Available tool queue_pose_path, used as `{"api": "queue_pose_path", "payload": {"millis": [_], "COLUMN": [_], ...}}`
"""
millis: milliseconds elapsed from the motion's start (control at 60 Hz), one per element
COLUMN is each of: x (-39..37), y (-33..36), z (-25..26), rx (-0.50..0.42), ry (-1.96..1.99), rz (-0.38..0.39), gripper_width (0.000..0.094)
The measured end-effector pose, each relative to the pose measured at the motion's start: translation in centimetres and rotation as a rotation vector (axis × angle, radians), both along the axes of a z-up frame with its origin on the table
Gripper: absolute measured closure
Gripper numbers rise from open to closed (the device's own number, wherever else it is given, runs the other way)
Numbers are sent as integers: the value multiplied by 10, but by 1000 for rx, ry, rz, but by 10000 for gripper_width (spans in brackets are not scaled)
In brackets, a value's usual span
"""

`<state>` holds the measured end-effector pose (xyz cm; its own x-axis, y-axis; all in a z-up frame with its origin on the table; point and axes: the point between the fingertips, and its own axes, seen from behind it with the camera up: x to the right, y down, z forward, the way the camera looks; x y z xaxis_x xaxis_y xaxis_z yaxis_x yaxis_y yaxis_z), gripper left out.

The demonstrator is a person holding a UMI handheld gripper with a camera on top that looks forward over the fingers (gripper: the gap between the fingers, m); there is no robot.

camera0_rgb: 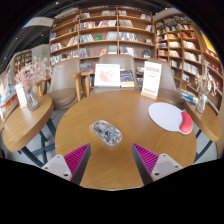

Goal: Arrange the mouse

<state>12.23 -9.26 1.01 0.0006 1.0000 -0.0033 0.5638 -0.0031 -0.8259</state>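
Mouse (106, 131): small, rounded, grey with a glossy mottled top, lying flat near the middle of the desk (75, 125). Desk is round, smooth light wood. Mouse pad (168, 117): thin white oval with a red wrist rest at its far-right edge, sitting right of the mouse and well apart from it.

My hand-held gripper (110, 160) is wide open, holding nothing and touching nothing. Magenta ribbed pads (74, 158) face inward. Mouse sits just ahead of the fingers, roughly centred between them, clear gap to both.

Beyond the desk: wooden chairs (108, 76) and white signs (151, 78). Second round wooden table (22, 122) to the left carries a vase with dried stems (32, 82). Wooden bookshelves (105, 30) full of books line the back and right walls.
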Motion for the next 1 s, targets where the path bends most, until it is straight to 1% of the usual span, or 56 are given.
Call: {"api": "queue_pose_path", "payload": {"millis": [300, 500, 600, 783, 833, 850, 867, 900, 917, 1000], "x": [-53, -87, -95, -104, -106, -106, -107, -109, -109, -107], "y": [3, 6, 8, 11, 8, 7, 6, 2, 3, 7], "z": [-22, -24, -24, -24, -24, -24, -24, -24, -24, -22], "rx": [20, 10, 4, 5, 5, 6, 6, 5, 6, 30], "ry": [-55, -49, -54, -47, -43, -42, -40, -34, -32, -44], "rz": [-18, -17, -32, -31, -24, -20, -15, 2, 1, 1], "gripper_width": [80, 82, 81, 89, 138, 165, 214, 439, 482, 521]}}
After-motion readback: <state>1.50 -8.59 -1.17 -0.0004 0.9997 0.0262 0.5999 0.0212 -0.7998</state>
